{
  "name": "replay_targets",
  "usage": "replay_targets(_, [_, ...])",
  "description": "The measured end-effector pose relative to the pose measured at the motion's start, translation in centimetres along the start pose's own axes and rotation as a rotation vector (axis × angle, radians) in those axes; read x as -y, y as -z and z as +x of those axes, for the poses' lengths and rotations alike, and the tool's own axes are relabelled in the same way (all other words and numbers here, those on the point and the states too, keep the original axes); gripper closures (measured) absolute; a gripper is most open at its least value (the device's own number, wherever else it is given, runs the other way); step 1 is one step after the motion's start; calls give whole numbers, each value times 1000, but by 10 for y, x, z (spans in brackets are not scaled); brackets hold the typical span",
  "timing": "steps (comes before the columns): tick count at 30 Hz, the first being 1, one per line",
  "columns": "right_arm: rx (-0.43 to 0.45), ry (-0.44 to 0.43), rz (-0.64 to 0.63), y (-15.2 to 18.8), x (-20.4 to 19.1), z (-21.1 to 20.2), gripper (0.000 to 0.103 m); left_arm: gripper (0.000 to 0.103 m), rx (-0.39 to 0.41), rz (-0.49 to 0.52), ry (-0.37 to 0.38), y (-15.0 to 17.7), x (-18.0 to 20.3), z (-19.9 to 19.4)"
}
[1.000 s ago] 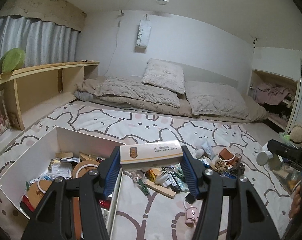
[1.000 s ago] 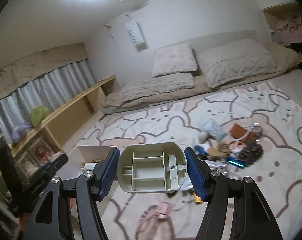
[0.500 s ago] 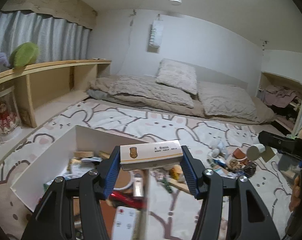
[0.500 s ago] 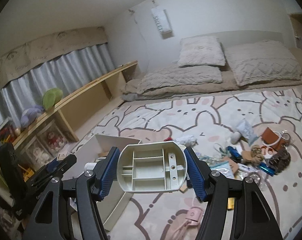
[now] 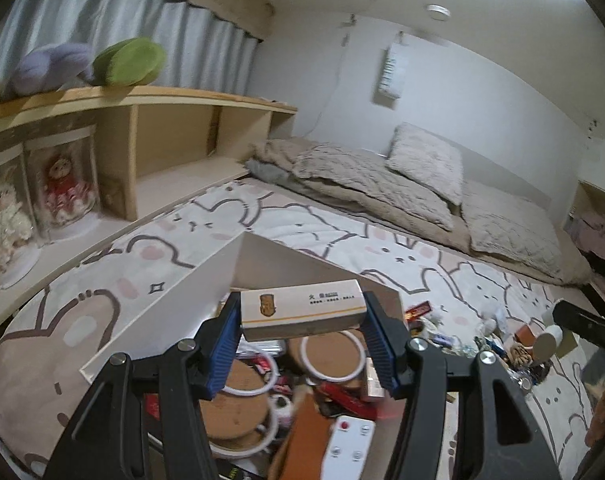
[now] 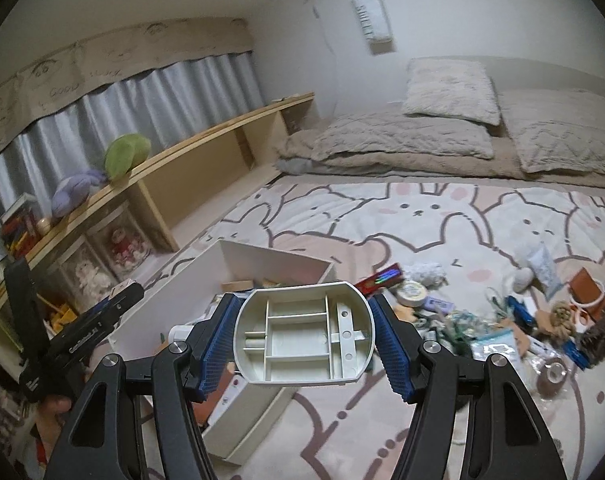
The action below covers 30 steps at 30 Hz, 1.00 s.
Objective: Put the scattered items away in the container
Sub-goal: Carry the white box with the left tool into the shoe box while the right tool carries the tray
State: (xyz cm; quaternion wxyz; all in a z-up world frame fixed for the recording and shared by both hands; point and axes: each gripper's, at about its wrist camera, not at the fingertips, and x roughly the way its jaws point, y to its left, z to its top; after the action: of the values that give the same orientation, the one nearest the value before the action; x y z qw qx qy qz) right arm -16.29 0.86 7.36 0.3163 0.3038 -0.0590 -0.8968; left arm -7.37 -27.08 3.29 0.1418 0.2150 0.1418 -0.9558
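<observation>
Bunny rug (image 6: 442,216) carries both zones. Bin (image 6: 270,258), lower centre, already part-filled; clutter (image 6: 502,320) remains at right. Left gripper (image 5: 302,336) clamps a box (image 5: 302,314) over the bin; right gripper (image 6: 304,344) clamps a tray (image 6: 304,338).

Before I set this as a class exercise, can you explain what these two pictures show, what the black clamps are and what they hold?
No robot here: a person carries a hand-held gripper in each hand, each with a camera looking along its fingers. One picture comes from the left gripper, clamped on a small cardboard box above the white container. The other comes from the right gripper, clamped on a grey divided tray. Scattered small items lie on the rabbit-patterned rug.
</observation>
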Motion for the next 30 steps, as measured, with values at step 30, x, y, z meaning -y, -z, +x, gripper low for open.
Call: replay_targets(30, [-207,-78,-338,22,-105,108,37,17,-150,-148,-165,18,-68,34])
